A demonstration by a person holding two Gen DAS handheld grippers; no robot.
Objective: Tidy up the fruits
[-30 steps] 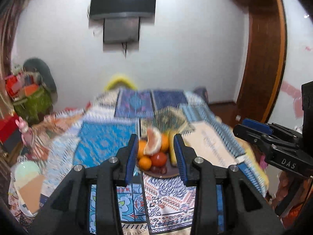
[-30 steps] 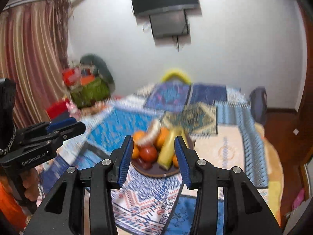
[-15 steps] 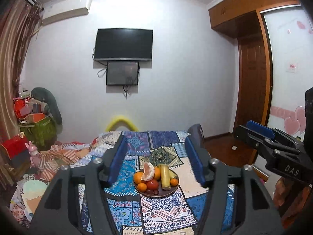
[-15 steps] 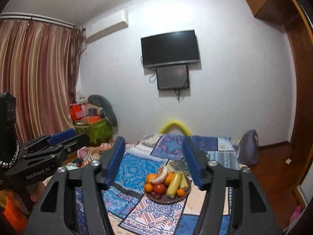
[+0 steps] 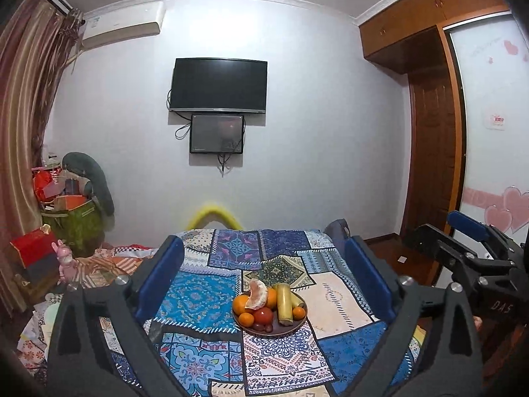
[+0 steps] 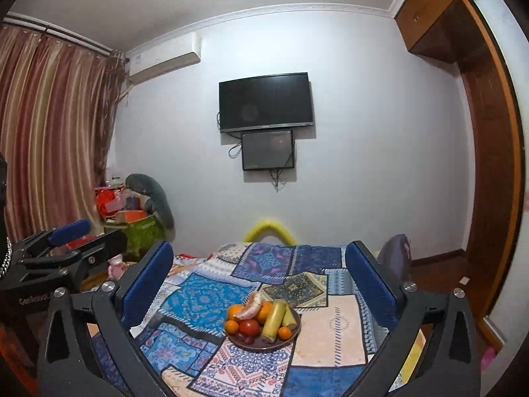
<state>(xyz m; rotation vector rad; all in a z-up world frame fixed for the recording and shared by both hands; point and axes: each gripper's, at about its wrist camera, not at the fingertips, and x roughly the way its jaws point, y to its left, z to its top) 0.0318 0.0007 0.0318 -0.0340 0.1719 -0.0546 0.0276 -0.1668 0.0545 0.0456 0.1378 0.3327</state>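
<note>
Fruit is sitting piled on a dark plate [image 5: 291,326] on the patchwork bedspread [image 5: 205,297], well apart from both tools. The left tool [image 5: 263,281] is now standing wide, its blue pads [image 5: 162,274] spread to either side of the plate in its view; a second ago they were narrow and right up at the pile, so the tool has been opening while pulling back and up. The right tool [image 6: 259,279] is doing the same: wide, holding nothing, and backed away from the bed it was close over a moment earlier.

On the plate a peeled citrus piece [image 5: 257,295] is resting on top of an orange [image 5: 243,302], with a red tomato [image 5: 263,315] and a small tangerine [image 5: 246,319] in front, a pale yellow-green stalk [image 5: 284,304] lying lengthwise, another small orange [image 5: 298,312] at the right rim and some dark fruits [image 5: 264,326] at the near edge. The right view shows the same heap [image 6: 261,321], all within the rim.

Nothing is lying loose on the bedspread, so the retreat of both empty tools is reading as the arranging being finished, or nearly so.
</note>
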